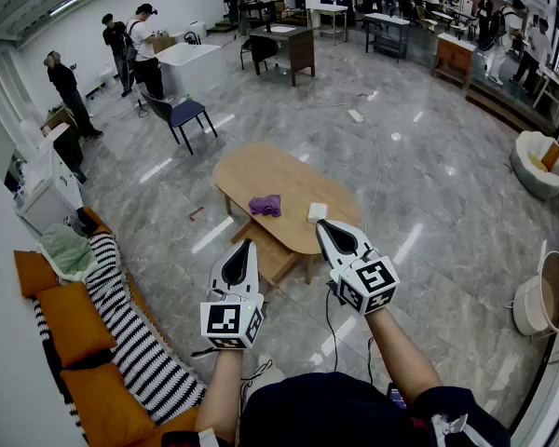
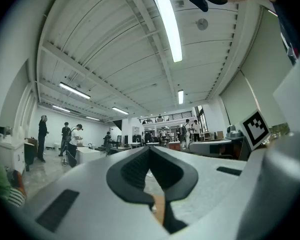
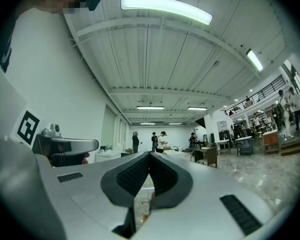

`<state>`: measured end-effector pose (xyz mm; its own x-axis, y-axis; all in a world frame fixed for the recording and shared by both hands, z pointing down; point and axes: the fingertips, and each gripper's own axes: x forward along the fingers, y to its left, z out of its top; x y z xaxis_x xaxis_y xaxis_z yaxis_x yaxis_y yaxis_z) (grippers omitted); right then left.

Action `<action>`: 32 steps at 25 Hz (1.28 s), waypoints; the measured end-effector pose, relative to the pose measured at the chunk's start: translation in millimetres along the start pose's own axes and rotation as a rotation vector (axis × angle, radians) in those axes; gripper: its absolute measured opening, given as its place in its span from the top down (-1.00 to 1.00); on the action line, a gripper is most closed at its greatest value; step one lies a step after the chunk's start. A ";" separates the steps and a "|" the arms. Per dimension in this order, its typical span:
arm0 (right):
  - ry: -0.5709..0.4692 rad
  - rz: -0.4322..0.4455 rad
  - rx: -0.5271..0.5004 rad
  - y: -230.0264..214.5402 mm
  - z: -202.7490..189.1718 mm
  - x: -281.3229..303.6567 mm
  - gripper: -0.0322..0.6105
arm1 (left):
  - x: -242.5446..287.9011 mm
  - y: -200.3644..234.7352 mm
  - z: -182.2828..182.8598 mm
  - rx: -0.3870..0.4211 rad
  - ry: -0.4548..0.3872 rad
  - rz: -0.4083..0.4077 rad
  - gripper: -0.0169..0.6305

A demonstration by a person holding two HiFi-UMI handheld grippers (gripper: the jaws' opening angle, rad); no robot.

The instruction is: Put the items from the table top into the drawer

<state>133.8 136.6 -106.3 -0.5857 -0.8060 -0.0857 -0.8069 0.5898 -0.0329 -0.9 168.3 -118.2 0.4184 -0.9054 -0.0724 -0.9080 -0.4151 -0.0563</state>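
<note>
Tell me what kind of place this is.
Probably a large open studio or showroom hall: an oval wooden coffee table by a sofa, scattered desks on a polished stone floor, people standing about.

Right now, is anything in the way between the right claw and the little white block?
No. Nothing visible stands between the right claw and the white block on the table.

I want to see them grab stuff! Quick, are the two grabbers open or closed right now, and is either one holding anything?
Left gripper: closed, holding nothing.
Right gripper: closed, holding nothing.
</note>
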 end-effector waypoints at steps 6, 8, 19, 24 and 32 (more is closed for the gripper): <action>0.001 -0.001 0.014 -4.7 -1.2 -0.7 0.86 | 4.4 -3.8 -1.0 -0.006 0.003 -0.004 0.93; 0.003 -0.003 0.020 -5.1 -1.1 -1.6 0.86 | 4.6 -4.7 0.0 -0.005 0.003 -0.005 0.93; 0.020 -0.007 0.023 -12.5 -7.3 -0.4 0.86 | 6.9 -3.6 -4.3 -0.011 0.018 0.004 0.93; 0.028 -0.001 0.017 -14.6 -9.4 16.0 0.86 | 17.5 6.1 -6.4 -0.012 0.021 0.000 0.93; 0.058 -0.012 0.005 -27.0 -20.6 54.5 0.86 | 50.5 31.8 -10.0 -0.007 0.031 -0.025 0.93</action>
<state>122.1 75.7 -89.5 -0.5797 -0.8143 -0.0278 -0.8134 0.5804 -0.0386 -8.9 108.5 -113.7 0.4399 -0.8972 -0.0404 -0.8976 -0.4378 -0.0505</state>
